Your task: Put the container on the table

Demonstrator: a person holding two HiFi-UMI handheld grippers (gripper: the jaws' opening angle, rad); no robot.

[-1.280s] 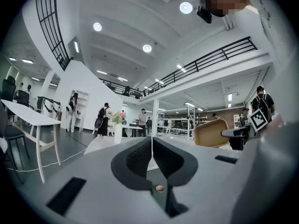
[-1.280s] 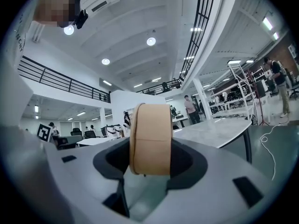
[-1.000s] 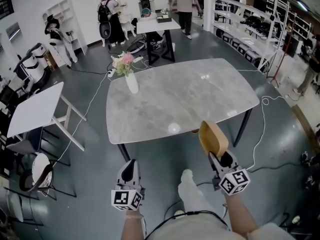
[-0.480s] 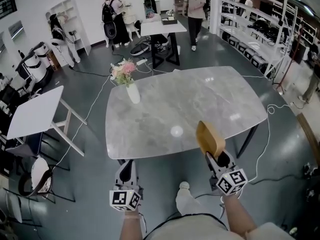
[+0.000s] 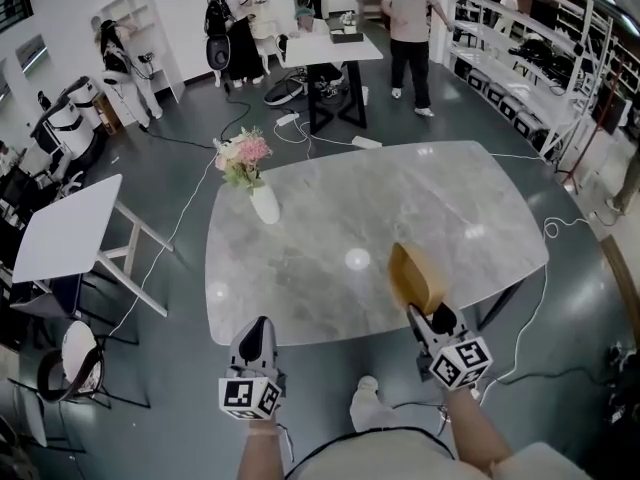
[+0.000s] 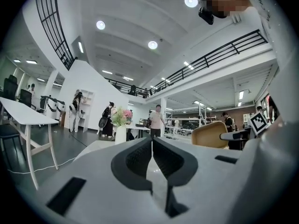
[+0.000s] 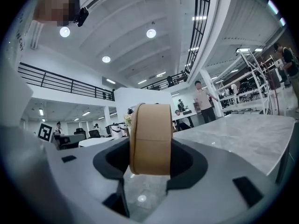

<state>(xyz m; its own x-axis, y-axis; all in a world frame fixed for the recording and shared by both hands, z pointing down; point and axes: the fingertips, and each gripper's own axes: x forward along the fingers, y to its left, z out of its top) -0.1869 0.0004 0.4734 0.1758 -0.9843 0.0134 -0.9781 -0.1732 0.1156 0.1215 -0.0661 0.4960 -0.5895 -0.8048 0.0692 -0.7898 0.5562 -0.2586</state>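
Right tool [image 5: 430, 316] is clenched across the narrow width of the tan, rounded container [image 5: 414, 274], holding it on edge over the grey marble worktop's [image 5: 330, 208] near right rim, probably for setting down. Left tool [image 5: 258, 338], jaws together, carries nothing.

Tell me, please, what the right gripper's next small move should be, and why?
Probably carry the container a little farther forward over the table before lowering it. The right gripper is shut on it, holding it on edge just past the table's near edge, and the marble ahead is bare; the vase stands well off to the left.
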